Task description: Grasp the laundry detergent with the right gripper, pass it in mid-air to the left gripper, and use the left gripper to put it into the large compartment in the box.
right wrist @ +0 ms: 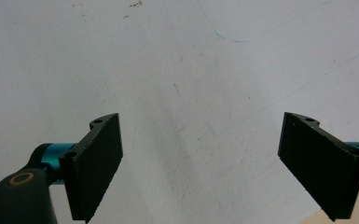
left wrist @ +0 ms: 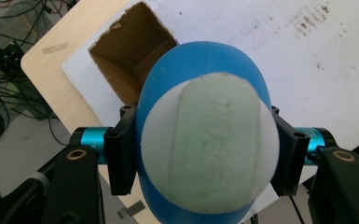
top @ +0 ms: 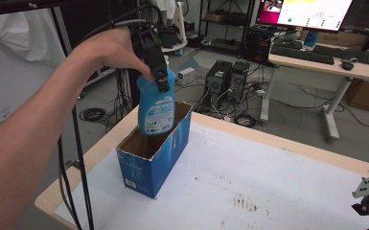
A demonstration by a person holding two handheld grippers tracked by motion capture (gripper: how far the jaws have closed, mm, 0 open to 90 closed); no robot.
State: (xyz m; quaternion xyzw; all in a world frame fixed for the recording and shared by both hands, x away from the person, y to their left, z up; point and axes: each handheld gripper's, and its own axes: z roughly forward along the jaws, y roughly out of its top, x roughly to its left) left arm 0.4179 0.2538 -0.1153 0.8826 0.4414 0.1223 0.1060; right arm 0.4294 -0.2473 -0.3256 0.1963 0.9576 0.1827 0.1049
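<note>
A cluttered workshop surrounds the white-topped bench [top: 278, 182]. Near its left edge stands an open blue carton [top: 154, 154]. The left tool [top: 159, 76] is clamped on a blue bottle [top: 156, 108] held upright just above the carton's mouth. Next comes a straight lowering inside. The right tool [right wrist: 200, 158] hangs released over bare benchtop.

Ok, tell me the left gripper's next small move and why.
Probably ease straight down. The left gripper is shut on the bottle near its top, and the bottle's base hangs upright at the open mouth of the box, seemingly just inside it. Lowering keeps it clear of the walls; let go only once it rests inside.
</note>
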